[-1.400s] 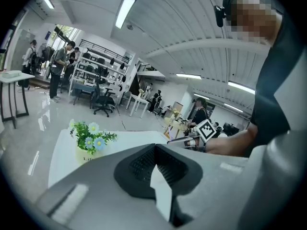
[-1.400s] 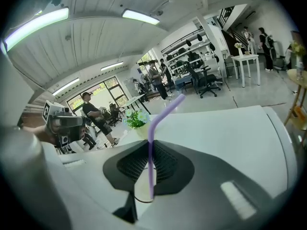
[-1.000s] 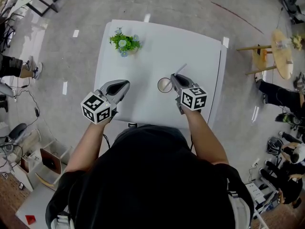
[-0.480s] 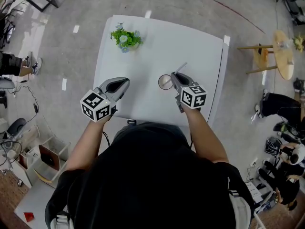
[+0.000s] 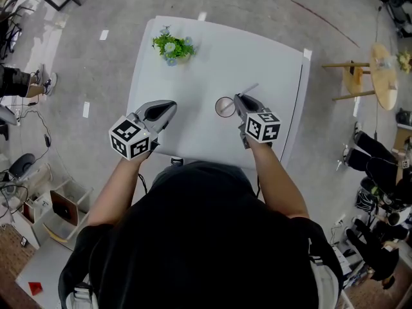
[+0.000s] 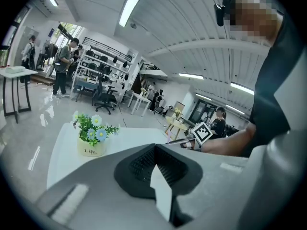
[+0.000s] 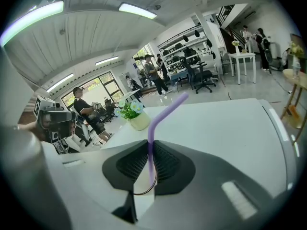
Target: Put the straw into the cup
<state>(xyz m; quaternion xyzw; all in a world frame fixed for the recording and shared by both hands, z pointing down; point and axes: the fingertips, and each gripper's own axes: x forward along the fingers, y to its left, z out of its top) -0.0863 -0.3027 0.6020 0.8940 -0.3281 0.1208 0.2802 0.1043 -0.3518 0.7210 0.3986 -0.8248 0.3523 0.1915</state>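
While the right gripper (image 5: 239, 99) pinched the straw (image 7: 152, 128) by the cup (image 5: 224, 107), the left gripper (image 5: 168, 105) hung closed, empty, near the table (image 5: 270, 63)'s left edge

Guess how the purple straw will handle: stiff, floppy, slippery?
Probably light and fairly stiff: the straw stands unsupported above the right hand-held gripper. Its bent upper section suggests a flexible neck that may wobble. Thin and round, it could pivot in the pinch.
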